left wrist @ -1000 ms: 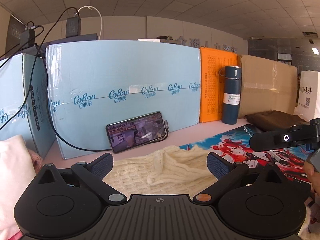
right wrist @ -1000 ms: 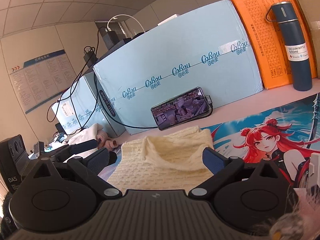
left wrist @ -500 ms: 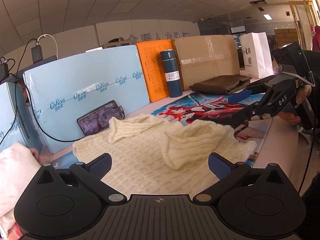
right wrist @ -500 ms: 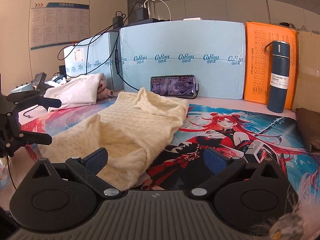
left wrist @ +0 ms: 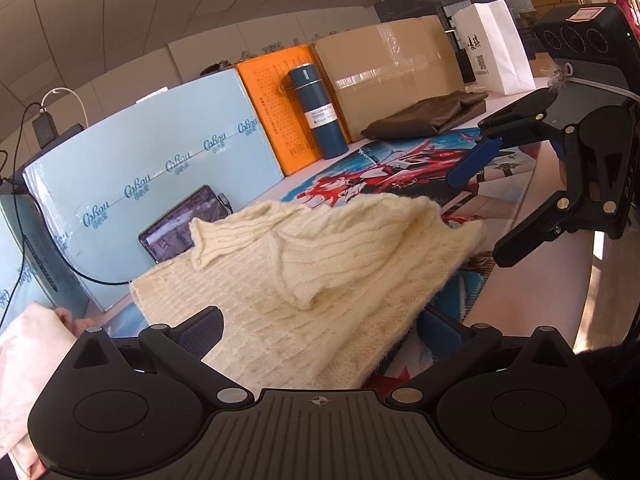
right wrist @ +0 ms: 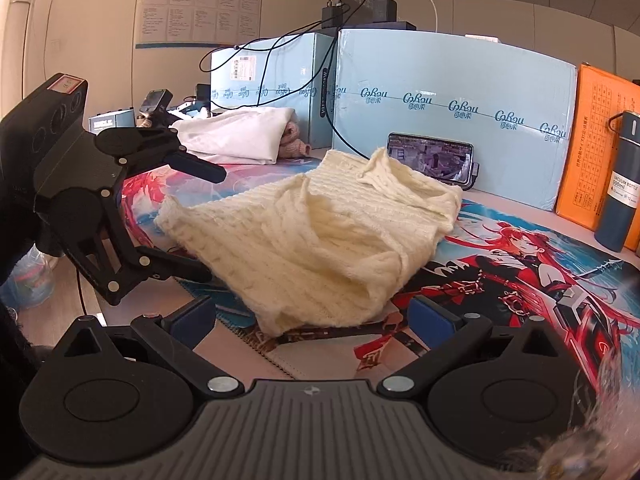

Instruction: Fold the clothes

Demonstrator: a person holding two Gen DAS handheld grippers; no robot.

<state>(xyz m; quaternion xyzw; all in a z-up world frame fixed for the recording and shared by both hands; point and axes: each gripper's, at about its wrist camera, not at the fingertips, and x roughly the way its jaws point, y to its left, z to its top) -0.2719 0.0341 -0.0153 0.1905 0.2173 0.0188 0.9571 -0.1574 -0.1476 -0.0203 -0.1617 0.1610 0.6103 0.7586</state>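
Observation:
A cream knitted sweater (left wrist: 312, 276) lies partly folded on the printed desk mat (left wrist: 400, 168), with a sleeve laid across its body. It also shows in the right wrist view (right wrist: 320, 240). My left gripper (left wrist: 320, 332) is open, its fingers on either side of the sweater's near edge, and nothing is pinched. It shows at the left of the right wrist view (right wrist: 208, 224), open. My right gripper (right wrist: 312, 318) is open just in front of the sweater's near corner. It shows at the right of the left wrist view (left wrist: 476, 216), open and empty.
Light blue boxes (right wrist: 440, 112), an orange box (left wrist: 280, 108), a cardboard box (left wrist: 392, 72) and a blue flask (left wrist: 318, 112) line the back. A phone (right wrist: 430, 158) leans there. White folded cloth (right wrist: 236, 136) lies left, a brown garment (left wrist: 428, 114) right.
Both grippers pulled back from the sweater toward the table's near side and swung apart. The sweater, seen close before, now lies released with a sleeve folded over its body.

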